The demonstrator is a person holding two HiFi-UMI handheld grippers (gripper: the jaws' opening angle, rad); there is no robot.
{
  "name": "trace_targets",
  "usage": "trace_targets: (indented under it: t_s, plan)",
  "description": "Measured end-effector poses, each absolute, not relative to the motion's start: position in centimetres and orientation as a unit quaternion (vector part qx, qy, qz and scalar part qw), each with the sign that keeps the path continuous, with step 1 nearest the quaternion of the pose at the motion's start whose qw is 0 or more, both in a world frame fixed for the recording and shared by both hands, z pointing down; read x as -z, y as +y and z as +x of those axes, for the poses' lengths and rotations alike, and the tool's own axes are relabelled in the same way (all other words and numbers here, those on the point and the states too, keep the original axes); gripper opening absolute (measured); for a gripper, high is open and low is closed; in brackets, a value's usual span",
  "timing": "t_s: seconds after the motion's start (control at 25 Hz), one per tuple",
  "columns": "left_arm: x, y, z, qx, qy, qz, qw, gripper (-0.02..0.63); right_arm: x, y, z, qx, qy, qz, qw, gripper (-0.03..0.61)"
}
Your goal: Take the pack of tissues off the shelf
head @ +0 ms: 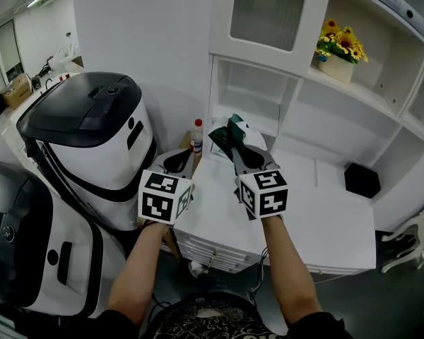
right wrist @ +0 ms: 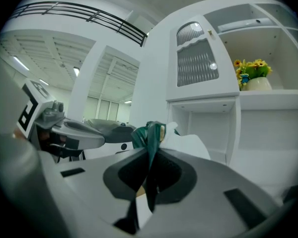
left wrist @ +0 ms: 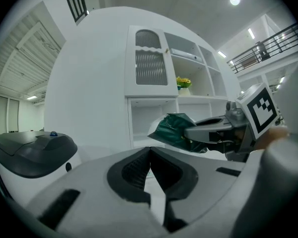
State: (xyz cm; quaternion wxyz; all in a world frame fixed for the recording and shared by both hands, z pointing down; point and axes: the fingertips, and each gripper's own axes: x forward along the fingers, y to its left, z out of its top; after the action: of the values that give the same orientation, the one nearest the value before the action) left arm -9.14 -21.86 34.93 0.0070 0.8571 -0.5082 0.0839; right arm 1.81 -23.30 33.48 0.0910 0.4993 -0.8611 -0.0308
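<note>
The pack of tissues (head: pixel 228 134) is dark green with white tissue showing at its top. My right gripper (head: pixel 234 149) is shut on its thin edge and holds it in the air in front of the shelf's low open cubby (head: pixel 249 96), above the white counter (head: pixel 318 203). In the right gripper view the green wrapper (right wrist: pixel 149 133) runs down between the closed jaws of that gripper (right wrist: pixel 151 155). My left gripper (head: pixel 186 158) hangs just to the left, shut with nothing in it. Seen from the left gripper (left wrist: pixel 150 148), the pack (left wrist: pixel 173 128) sticks out of the right gripper (left wrist: pixel 201 132).
A small bottle with a red cap (head: pixel 196 135) stands at the counter's back left, close to my left gripper. A pot of sunflowers (head: pixel 339 48) sits on a higher shelf. A black box (head: pixel 362 180) lies at the counter's right. Large white-and-black machines (head: pixel 92 140) stand to the left.
</note>
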Motion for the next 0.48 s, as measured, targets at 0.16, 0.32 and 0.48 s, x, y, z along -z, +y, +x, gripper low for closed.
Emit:
trace_targets:
  t_s: [0.16, 0.32, 0.48]
  plan:
    - [-34.9, -21.0, -8.8, -0.082, -0.506, 0.859, 0.003, 0.009, -33.5, -22.2, 1.9, 0.028, -0.862, 0.499, 0.086, 0.021]
    - [-35.1, -20.5, -8.0, -0.083, -0.502, 0.861, 0.0, 0.009, -33.7, -21.4, 2.5, 0.031, -0.86, 0.502, 0.086, 0.021]
    - [-35.2, -20.2, -7.6, -0.083, -0.5, 0.862, 0.0, 0.009, -33.7, -21.1, 2.7, 0.029, -0.859, 0.504, 0.083, 0.021]
